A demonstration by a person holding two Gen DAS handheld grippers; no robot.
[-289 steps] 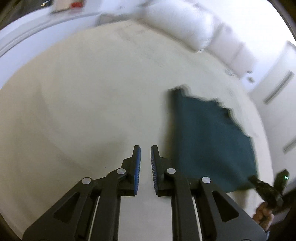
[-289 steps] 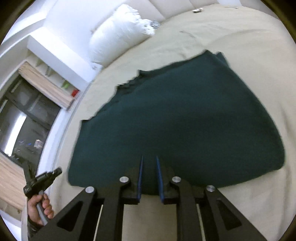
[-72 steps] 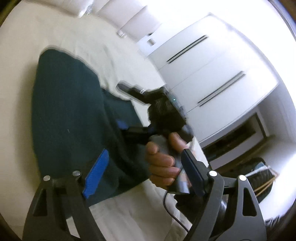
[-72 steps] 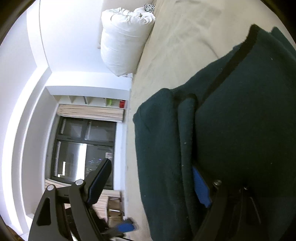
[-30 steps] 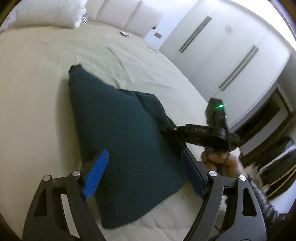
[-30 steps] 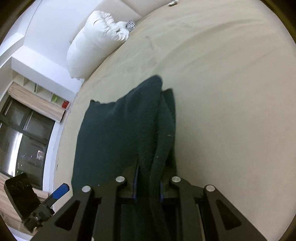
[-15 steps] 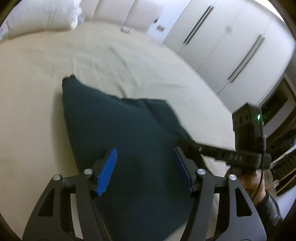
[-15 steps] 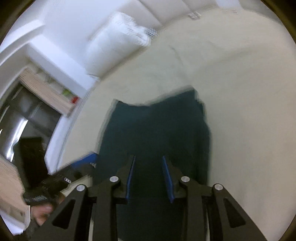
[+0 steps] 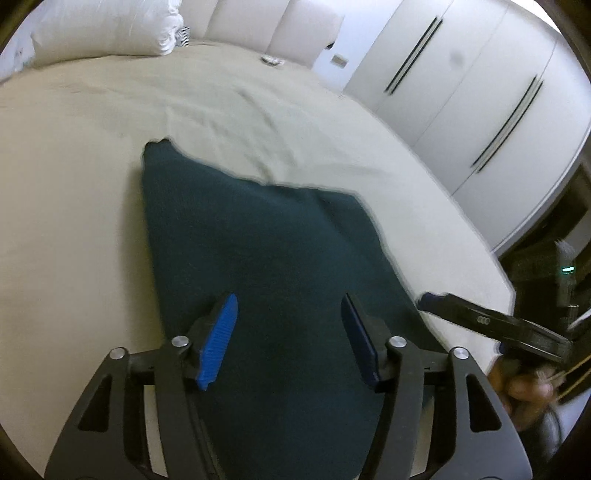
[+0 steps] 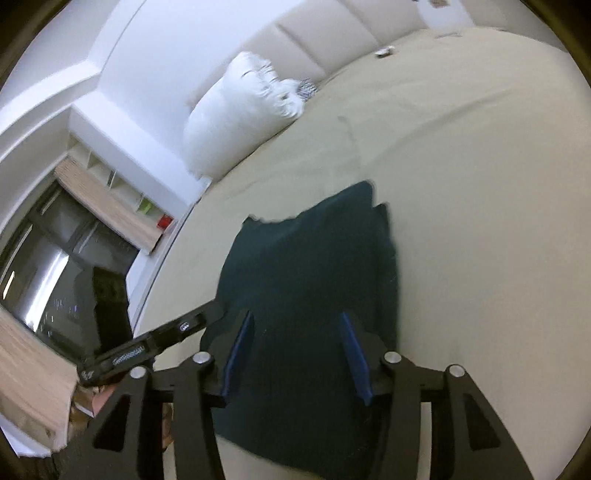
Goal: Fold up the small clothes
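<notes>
The folded dark-green knitted garment lies lengthwise on the beige bed, narrow end toward the white pillow. The left hand-held gripper hovers open above it; the right hand-held gripper is opening, pads off the cloth.

Both wrist fisheyes look steeply down along their fingers, close above the dark green garment, which both views share.

Left tongs hover agape over the folded dark-green garment — on a beige bed.

A dark teal garment lies on a beige bedspread by a white pillow.
</notes>
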